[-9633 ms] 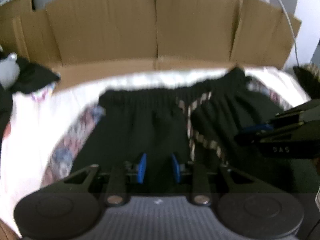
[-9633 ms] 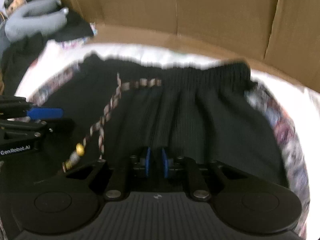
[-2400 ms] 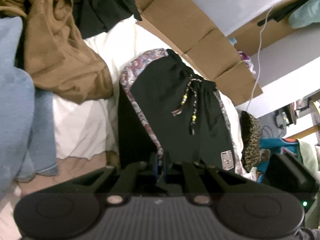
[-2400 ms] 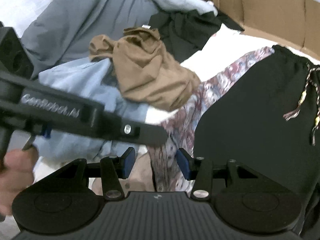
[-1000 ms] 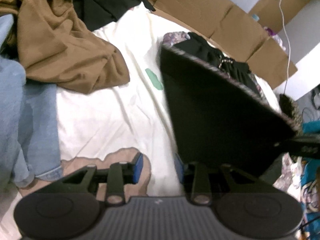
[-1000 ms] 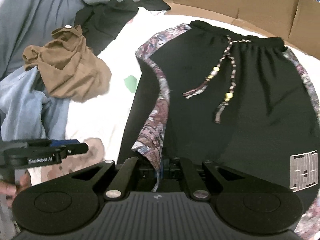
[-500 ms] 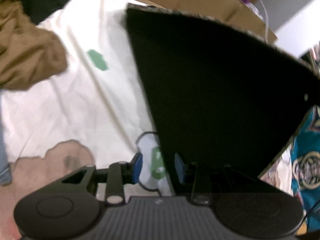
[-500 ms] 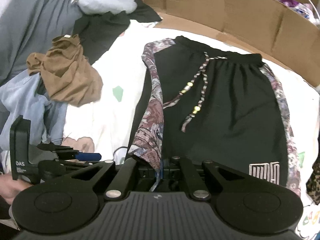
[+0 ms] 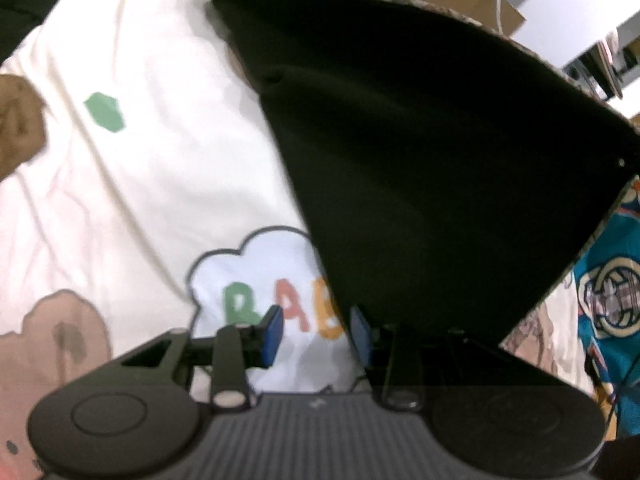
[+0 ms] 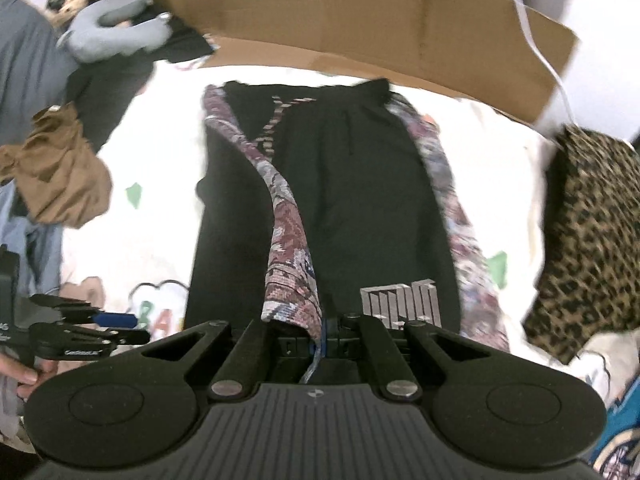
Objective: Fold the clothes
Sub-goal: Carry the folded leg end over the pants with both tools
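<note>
A white bedsheet printed with green patches and a cloud bearing coloured letters is covering the bed. Black shorts with patterned side stripes are lying on its middle, one side lifted. A brown garment is sitting crumpled at the left edge, and a leopard-print cloth is resting at the right.

Black grippers, blue pads
</note>
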Demonstrator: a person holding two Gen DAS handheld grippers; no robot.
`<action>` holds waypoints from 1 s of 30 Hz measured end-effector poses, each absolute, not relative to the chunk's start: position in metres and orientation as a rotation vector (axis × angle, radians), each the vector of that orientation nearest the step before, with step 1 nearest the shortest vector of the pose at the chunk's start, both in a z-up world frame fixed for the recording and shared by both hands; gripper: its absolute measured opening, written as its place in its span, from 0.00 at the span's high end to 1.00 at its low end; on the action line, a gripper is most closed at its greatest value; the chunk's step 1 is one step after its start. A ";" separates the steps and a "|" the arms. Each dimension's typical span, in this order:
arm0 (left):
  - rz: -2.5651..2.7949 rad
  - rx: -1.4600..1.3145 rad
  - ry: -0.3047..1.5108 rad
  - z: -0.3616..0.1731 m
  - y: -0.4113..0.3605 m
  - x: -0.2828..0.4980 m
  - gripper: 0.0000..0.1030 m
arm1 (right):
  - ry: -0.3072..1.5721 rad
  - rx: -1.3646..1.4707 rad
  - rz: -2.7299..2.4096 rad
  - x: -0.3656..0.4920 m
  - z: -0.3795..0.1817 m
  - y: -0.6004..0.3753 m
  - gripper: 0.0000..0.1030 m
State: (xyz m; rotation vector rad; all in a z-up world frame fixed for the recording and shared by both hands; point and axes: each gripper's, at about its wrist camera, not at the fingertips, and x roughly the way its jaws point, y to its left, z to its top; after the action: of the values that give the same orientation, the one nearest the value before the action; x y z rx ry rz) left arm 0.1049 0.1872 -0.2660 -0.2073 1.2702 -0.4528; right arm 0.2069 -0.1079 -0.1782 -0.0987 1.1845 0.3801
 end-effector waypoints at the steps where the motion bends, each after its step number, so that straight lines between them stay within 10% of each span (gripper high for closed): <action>1: -0.461 -0.204 1.273 -0.266 0.183 0.105 0.62 | 1.185 -0.086 0.371 0.206 -0.180 -0.116 0.99; 30: -0.558 -0.232 1.553 -0.310 0.127 0.086 0.55 | 1.132 0.413 0.176 0.147 -0.352 -0.275 0.98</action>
State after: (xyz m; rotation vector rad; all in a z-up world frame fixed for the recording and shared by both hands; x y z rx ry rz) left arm 0.0861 0.1273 -0.3100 -0.2316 1.5533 -0.5576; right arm 0.1467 -0.2754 -0.3518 0.4128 1.1315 0.1760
